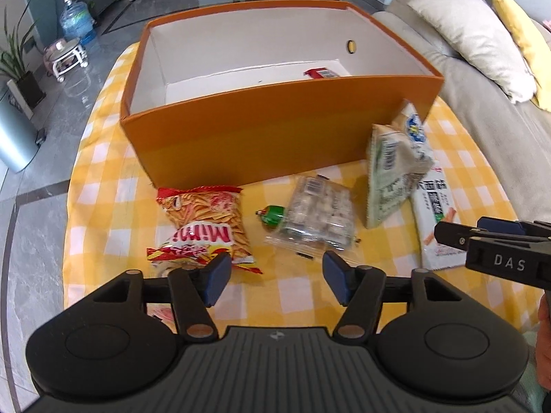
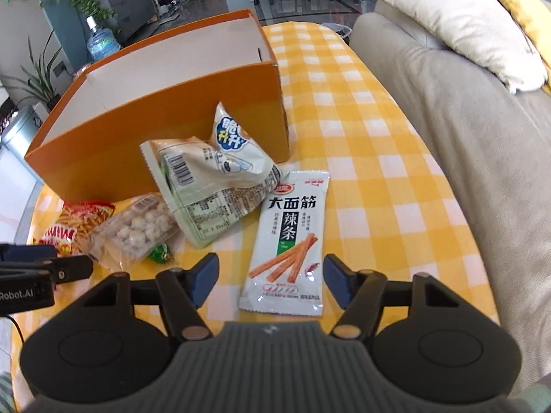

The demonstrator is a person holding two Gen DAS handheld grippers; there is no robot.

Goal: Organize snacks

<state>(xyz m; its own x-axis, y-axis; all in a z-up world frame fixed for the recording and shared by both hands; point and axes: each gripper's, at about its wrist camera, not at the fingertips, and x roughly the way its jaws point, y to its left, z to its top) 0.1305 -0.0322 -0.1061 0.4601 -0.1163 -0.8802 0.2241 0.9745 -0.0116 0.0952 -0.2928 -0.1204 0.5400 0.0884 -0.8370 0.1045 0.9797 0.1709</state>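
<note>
An orange box (image 1: 261,130) with a white inside stands on the yellow checked table; a red packet (image 1: 322,73) lies in it. In front lie a red Mimi chip bag (image 1: 206,230), a small green candy (image 1: 272,214), a clear pack of white balls (image 1: 320,216), a crumpled pale green bag (image 1: 392,168) and a white spicy-strip packet (image 2: 289,241). My left gripper (image 1: 275,280) is open and empty, above the cloth near the chip bag and the clear pack. My right gripper (image 2: 272,280) is open and empty, straddling the near end of the white packet.
A beige sofa (image 2: 465,137) with a cream cushion (image 1: 475,41) and a yellow one borders the table's right side. The box also shows in the right wrist view (image 2: 165,127). On the floor to the left stand a water bottle (image 1: 77,20), plants and a grey bin (image 1: 13,137).
</note>
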